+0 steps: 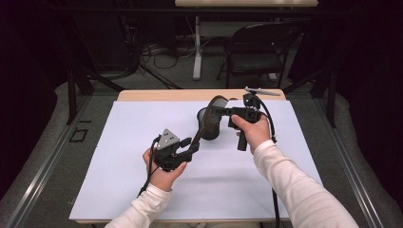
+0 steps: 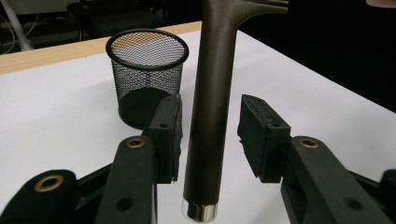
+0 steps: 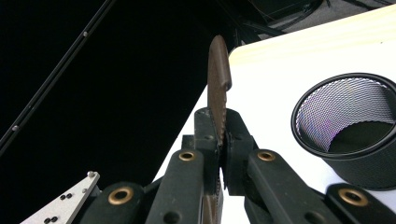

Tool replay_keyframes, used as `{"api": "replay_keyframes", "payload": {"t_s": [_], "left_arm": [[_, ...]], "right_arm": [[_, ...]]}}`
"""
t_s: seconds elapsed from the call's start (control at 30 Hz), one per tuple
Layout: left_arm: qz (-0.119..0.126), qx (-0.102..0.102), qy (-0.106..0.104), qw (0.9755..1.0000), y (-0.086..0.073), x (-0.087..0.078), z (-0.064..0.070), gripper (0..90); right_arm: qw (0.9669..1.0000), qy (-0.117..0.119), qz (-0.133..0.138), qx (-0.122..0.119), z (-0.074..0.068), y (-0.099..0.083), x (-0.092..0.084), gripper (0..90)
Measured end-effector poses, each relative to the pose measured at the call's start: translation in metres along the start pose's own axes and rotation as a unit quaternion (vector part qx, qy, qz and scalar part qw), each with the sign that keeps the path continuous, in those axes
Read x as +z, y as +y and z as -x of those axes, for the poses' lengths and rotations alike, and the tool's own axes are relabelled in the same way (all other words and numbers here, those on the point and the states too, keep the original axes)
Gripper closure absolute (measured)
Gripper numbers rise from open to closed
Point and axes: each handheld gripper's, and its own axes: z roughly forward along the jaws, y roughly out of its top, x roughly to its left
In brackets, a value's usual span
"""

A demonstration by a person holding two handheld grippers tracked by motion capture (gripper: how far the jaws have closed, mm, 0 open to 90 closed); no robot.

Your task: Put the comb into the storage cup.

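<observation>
A dark brown spatula (image 1: 204,127) hangs slanted above the white mat, between my two grippers. Its flat blade (image 3: 218,79) is pinched edge-on in my right gripper (image 3: 220,121), which is shut on it just above a black mesh cup (image 3: 350,121). The long round handle (image 2: 210,107), ending in a silver cap, passes between the jaws of my left gripper (image 2: 212,100). Those jaws stand open, with a gap between the right pad (image 2: 257,135) and the handle. In the high view my left gripper (image 1: 190,143) sits lower left of my right gripper (image 1: 219,113), and the cup (image 1: 212,134) stands upright behind the handle.
A white mat (image 1: 133,156) covers most of a wooden table (image 1: 157,95). Beyond the far edge stand a black folding chair (image 1: 259,47) and a white table leg (image 1: 196,47) among floor cables. Dark stands flank both sides.
</observation>
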Motion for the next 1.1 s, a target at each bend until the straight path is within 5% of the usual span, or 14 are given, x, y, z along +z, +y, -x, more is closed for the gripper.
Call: {"api": "replay_keyframes", "payload": {"t_s": [0.73,1.1], "left_arm": [[0.018,-0.021,0.023,0.9993,0.002,-0.007,-0.017,35.8],[0.007,-0.008,0.045,0.9989,0.001,-0.012,-0.028,30.1]], "right_arm": [[0.9994,-0.018,0.022,-0.018,-0.005,0.008,-0.003,87.1],[0.9984,-0.031,0.031,-0.037,-0.010,0.012,-0.006,87.1]]}}
